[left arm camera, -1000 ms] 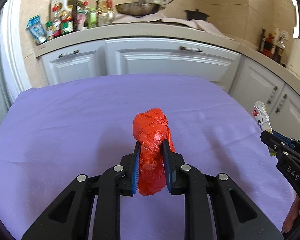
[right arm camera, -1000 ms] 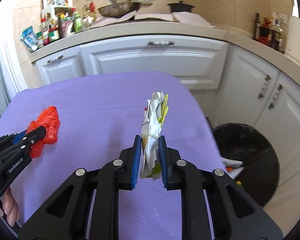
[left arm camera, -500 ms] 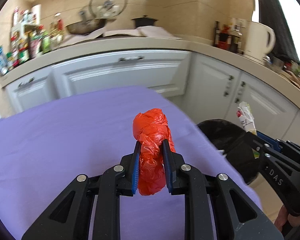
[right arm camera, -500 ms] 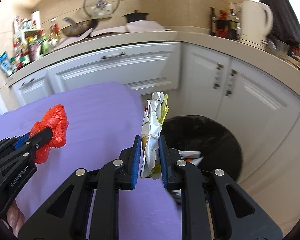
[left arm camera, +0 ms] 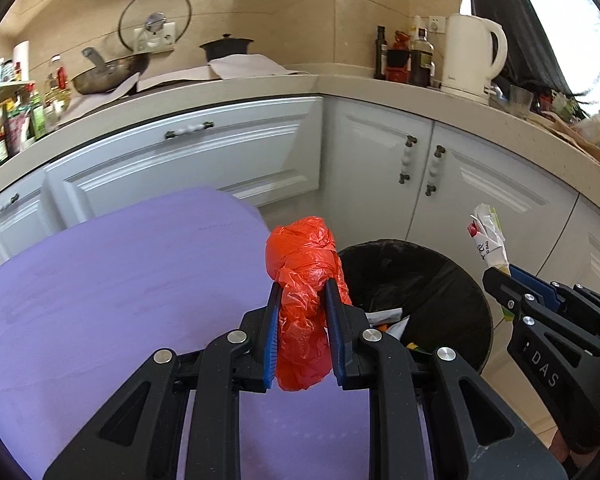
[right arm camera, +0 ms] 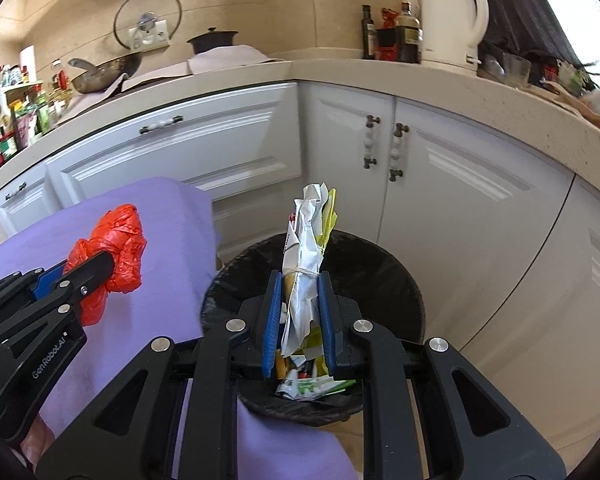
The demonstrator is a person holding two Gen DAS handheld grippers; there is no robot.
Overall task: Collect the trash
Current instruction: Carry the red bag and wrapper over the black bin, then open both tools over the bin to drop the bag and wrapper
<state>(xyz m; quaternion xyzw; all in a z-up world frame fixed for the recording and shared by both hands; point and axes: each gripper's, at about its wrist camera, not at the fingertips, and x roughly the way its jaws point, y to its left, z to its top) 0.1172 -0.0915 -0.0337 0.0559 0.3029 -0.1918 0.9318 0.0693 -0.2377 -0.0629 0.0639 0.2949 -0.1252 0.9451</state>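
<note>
The left gripper (left arm camera: 302, 312) is clamping a crumpled red plastic bag (left arm camera: 303, 280) between its blue pads, and it is hanging over the purple-covered table (left arm camera: 100, 280) just inside the table's right edge, beside the black-lined trash bin (left arm camera: 440, 280) on the floor. The right gripper (right arm camera: 299, 312) is pinching a wad of white and yellow wrappers (right arm camera: 306, 256) tied with a thin band, and it is sitting above the bin's open mouth, where other scraps are already lying. The likeliest slip is with the red bag: judging from the left view, it is not yet over the bin, so letting go here would be dropping it on the table edge or the floor. Light, springy plastic may also be clinging to a pad instead of falling. The wrappers, sticking up tall, could be tipping past the rim if released unevenly.
</note>
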